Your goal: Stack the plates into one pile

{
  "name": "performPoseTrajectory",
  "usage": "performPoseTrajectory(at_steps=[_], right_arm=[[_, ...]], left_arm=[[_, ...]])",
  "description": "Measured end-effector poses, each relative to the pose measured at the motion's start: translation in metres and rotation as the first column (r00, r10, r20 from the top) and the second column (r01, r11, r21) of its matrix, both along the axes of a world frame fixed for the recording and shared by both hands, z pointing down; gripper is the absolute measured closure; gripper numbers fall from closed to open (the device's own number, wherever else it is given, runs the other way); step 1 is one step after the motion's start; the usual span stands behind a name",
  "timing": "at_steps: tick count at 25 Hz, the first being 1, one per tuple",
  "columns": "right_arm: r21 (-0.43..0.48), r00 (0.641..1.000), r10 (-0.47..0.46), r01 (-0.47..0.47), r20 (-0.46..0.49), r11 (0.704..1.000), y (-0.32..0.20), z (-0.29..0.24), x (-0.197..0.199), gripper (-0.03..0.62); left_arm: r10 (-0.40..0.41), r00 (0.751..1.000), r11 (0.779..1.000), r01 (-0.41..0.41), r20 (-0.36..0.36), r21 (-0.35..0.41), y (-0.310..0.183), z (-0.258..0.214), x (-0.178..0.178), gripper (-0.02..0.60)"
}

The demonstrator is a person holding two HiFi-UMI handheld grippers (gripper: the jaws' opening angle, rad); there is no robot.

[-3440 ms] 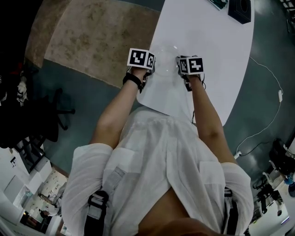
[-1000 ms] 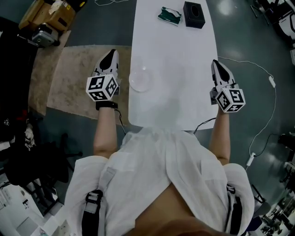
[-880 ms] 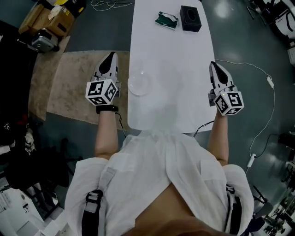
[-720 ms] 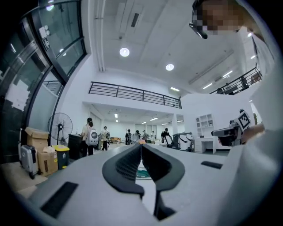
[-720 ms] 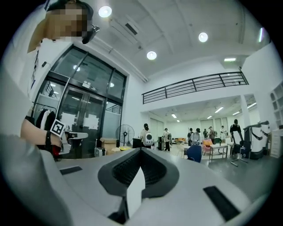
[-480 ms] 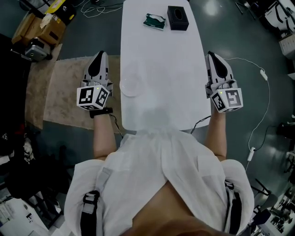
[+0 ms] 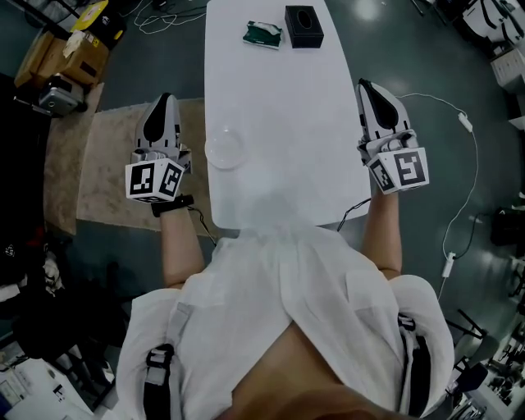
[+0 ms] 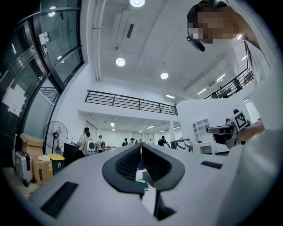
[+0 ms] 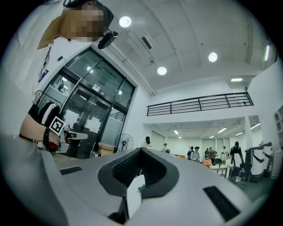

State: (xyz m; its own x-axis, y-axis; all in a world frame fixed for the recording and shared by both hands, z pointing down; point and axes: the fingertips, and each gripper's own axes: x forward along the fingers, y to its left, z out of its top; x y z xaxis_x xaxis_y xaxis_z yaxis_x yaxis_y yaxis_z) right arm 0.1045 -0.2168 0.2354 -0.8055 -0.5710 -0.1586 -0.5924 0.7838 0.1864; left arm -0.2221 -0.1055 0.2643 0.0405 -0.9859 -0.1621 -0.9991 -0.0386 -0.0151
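Two tongs, both clenched on nothing. In each gripper view the jaws meet tip to tip with no thing between them, and they point out across the room rather than down at the table (image 7: 279,98).

A few seconds back I had both close together over the near end of the table, right at the plates (image 7: 225,150). Now I have them drawn wide apart and off it. The left tongs (image 7: 162,100) hang beyond the left edge, over the rug (image 7: 102,176). The right tongs (image 7: 364,84) hang just beyond the right edge, over the floor.

The plates lie on the table close to its left edge, toward the near-left corner. I see one round, clear shape there and no other plate anywhere on the table, so I judge that the pile is made and the stacking is done. They are see-through, so I cannot count how many are in it. A box (image 7: 303,15) and a packet (image 7: 263,34) sit at the far end, well apart from the pile.

The pile is just beside the left tongs, across the table's left edge and a little nearer to me than their tips. It is well apart from the right tongs, with the table's whole width between them. Neither touches it.
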Motion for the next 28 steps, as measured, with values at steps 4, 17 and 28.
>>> performPoseTrajectory(at_steps=[4, 17, 28], right_arm=[[0.009, 1.000, -0.013, 0.013, 0.001, 1.000, 0.005, -0.003, 0.000, 0.568], [0.027, 1.000, -0.022, 0.023, -0.023, 0.999, 0.009, -0.007, 0.005, 0.568], [0.028, 0.999, -0.025, 0.026, -0.024, 0.999, 0.011, -0.005, 0.017, 0.568]], left_arm=[[0.009, 1.000, 1.000, -0.009, -0.005, -0.001, 0.004, 0.000, 0.005, 0.561], [0.021, 1.000, 1.000, -0.021, -0.009, -0.004, 0.003, -0.002, 0.017, 0.561], [0.036, 0.999, 0.999, -0.036, 0.004, -0.010, 0.001, 0.001, 0.032, 0.561]])
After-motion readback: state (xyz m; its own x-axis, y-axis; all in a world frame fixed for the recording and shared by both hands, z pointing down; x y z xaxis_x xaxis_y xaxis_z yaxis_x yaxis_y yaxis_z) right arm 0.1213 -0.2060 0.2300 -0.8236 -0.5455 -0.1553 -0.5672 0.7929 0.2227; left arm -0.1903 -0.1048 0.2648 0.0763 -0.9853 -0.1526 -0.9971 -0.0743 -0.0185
